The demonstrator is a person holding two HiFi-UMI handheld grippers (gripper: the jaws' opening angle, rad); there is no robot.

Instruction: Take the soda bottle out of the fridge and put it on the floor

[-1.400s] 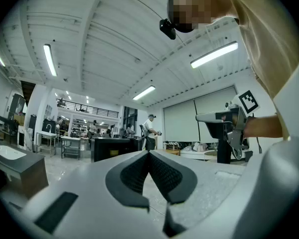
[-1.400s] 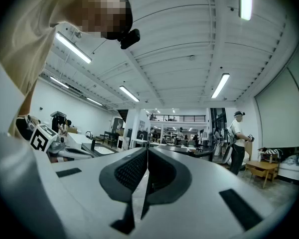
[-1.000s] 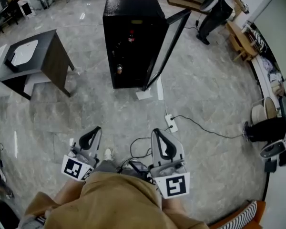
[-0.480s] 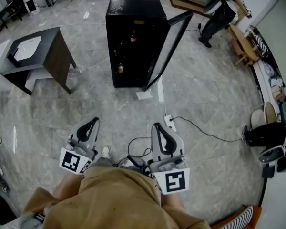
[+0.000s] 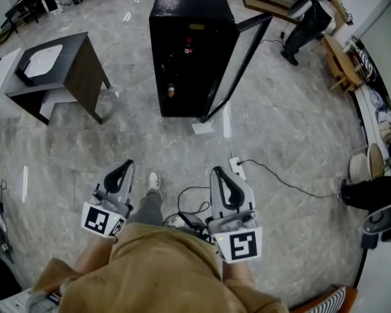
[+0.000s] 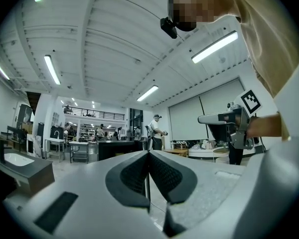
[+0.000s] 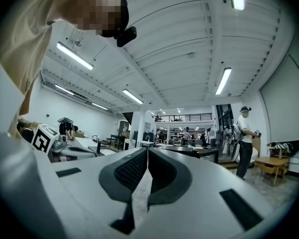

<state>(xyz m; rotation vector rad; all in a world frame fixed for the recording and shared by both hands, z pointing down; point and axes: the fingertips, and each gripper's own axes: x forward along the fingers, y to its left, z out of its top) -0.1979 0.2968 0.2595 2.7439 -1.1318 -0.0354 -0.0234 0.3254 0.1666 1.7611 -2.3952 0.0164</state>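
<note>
tan shirt point(image 5: 163, 266), grey tongs point(image 5: 116, 178), perhaps white shoe point(image 5: 154, 180).

A black fridge point(image 5: 186, 15) stands at the far side of the grey marble floor point(image 5: 293, 129), its door point(image 5: 238, 60) swung open to the right. Inside, a soda bottle point(image 5: 188, 45) stands on an upper shelf, and a smaller container point(image 5: 171, 90) sits lower down. A dark table point(image 5: 78, 70) stands to the left. Near, the left gripper point(image 5: 126, 166) and the right gripper point(image 5: 220, 172) point toward the fridge, jaws together. A power strip point(image 5: 237, 167) lies just right of the right gripper.
</note>
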